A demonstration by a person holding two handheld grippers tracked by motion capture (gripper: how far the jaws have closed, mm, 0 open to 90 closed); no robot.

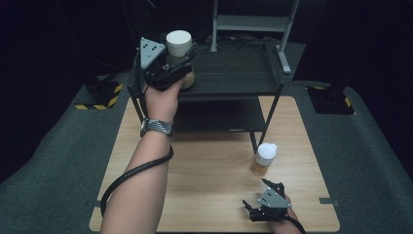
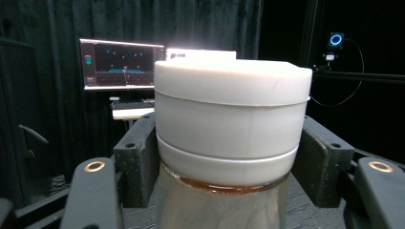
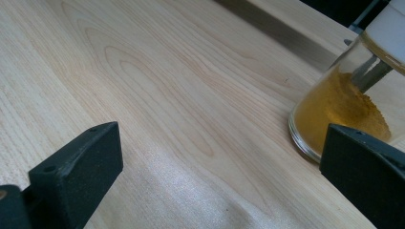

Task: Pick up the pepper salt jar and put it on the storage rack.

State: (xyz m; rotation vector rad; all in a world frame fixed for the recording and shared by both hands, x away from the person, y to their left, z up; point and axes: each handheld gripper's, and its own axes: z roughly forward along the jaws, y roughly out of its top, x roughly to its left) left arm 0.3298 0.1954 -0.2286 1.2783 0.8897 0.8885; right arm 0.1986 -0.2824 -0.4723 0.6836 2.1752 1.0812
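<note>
Here, our left gripper (image 1: 178, 62) clamps a white-capped glass jar (image 1: 179, 48) between its black pads (image 2: 138, 157) above the dark metal shelf (image 1: 234, 73); our right gripper (image 1: 265, 197) gapes empty on smooth pale wood.

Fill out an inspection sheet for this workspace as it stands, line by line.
Surface: wooden table, bare light wood, on grey floor.
Job's things: white-capped jar held above the black shelf top; second jar of yellow-orange powder upright on the table beside a shelf leg.
Clutter: nothing seen.
Grippers: left gripper shut on the white-capped jar below its cap; right gripper open, resting low at the table's near edge, short of the second jar.
Cables: black cable loops from the left forearm across the table.
Surroundings: dark curtains, lit monitor, hazard-striped base on the floor.
</note>
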